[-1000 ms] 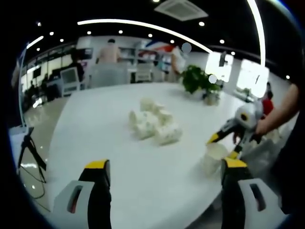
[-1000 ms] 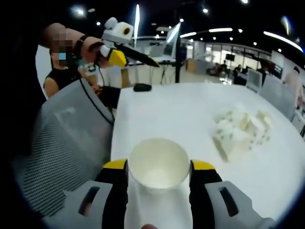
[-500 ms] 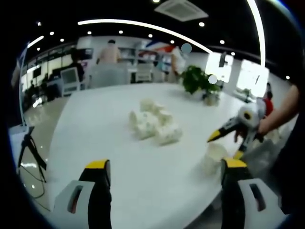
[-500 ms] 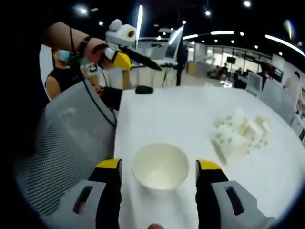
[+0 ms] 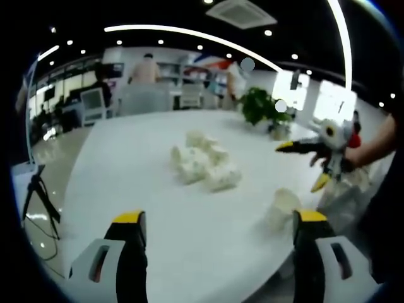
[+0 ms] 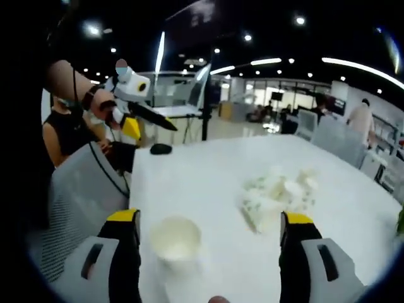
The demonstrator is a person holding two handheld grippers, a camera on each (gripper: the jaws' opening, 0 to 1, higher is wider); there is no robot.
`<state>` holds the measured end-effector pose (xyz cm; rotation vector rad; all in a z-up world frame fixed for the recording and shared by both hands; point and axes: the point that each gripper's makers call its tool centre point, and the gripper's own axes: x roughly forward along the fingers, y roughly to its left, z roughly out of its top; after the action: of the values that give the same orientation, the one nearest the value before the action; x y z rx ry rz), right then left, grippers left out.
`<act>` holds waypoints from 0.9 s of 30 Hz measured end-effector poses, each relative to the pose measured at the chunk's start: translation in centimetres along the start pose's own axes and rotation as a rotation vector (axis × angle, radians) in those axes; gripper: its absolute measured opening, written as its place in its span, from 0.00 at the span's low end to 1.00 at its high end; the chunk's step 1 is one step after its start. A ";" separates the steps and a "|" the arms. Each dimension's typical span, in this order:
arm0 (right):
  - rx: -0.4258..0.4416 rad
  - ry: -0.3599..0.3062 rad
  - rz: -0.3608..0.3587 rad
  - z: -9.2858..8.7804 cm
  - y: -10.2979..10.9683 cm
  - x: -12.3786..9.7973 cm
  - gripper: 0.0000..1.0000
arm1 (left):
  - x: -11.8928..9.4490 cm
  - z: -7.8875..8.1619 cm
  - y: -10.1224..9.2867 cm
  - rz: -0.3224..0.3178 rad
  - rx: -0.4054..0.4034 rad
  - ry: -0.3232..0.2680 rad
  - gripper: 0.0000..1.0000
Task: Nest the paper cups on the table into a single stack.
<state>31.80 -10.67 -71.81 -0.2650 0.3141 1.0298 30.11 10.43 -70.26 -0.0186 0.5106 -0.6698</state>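
A single white paper cup (image 6: 177,237) stood upright on the white table (image 6: 208,183), mouth open and rim round, just inside your right gripper's (image 6: 210,235) left jaw and clear of both jaws, which were spread wide around nothing. Ahead of the right jaw and a little inside it lay the pile of paper cups (image 6: 278,192), tumbled on their sides, pale with faint greenish print too blurred to read.

In the left gripper view the same lone cup (image 5: 281,208) sat just inside the right jaw of your left gripper (image 5: 218,235), near the table's edge (image 5: 189,252); those yellow-tipped jaws were likewise parted and empty. The pile (image 5: 203,165) lay well ahead, between the jaws. Your right gripper (image 5: 319,161) hung above the cup, its black, yellow-tipped fingers apart.

A mesh-backed chair (image 6: 79,196) stood beside the left jaw in the right gripper view, its lower part cut off. A potted plant (image 5: 264,108) rested at the table's far side.
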 end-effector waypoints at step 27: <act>0.314 -0.003 -0.170 -2.2 -8.1 1.0 0.84 | 0.0 -0.4 -0.5 -0.018 0.010 0.024 0.96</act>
<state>39.07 -14.66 -73.64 -0.0065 0.4373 0.7993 29.64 10.07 -70.55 -0.0057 0.5304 -0.6910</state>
